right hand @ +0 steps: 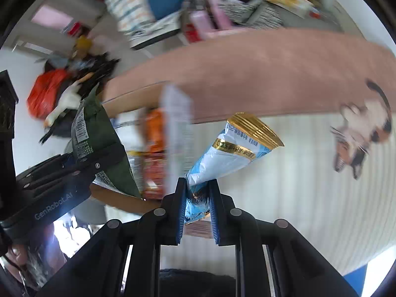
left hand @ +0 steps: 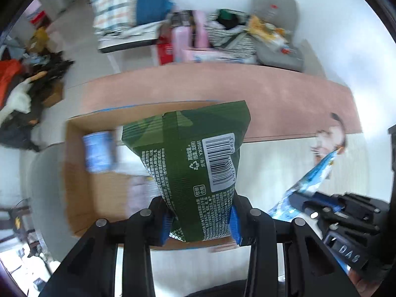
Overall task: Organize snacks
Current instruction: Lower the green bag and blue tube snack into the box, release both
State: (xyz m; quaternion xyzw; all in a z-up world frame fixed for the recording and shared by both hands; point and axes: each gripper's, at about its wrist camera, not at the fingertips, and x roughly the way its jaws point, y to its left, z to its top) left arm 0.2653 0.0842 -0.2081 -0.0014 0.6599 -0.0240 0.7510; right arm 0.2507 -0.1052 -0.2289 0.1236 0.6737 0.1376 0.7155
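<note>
My left gripper [left hand: 199,225] is shut on a dark green snack bag [left hand: 195,163] with a barcode label, held upright above an open cardboard box [left hand: 76,173]. Blurred blue and white packets [left hand: 99,152] lie inside that box. My right gripper [right hand: 198,210] is shut on a light blue packet with a gold end [right hand: 232,148], raised over the white ribbed surface. In the right wrist view the green bag [right hand: 99,133] and the left gripper [right hand: 64,175] are at the left, beside orange packets [right hand: 154,153] in the box. The blue packet [left hand: 311,180] also shows at the right of the left wrist view.
A pink mat [left hand: 222,86] lies beyond the box, with a cat picture [right hand: 361,133] at its right end. Behind it stand pink boxes [left hand: 188,37], a grey chair [left hand: 279,29] piled with things and striped bedding [left hand: 116,2]. Clothes [left hand: 27,91] lie heaped at the left.
</note>
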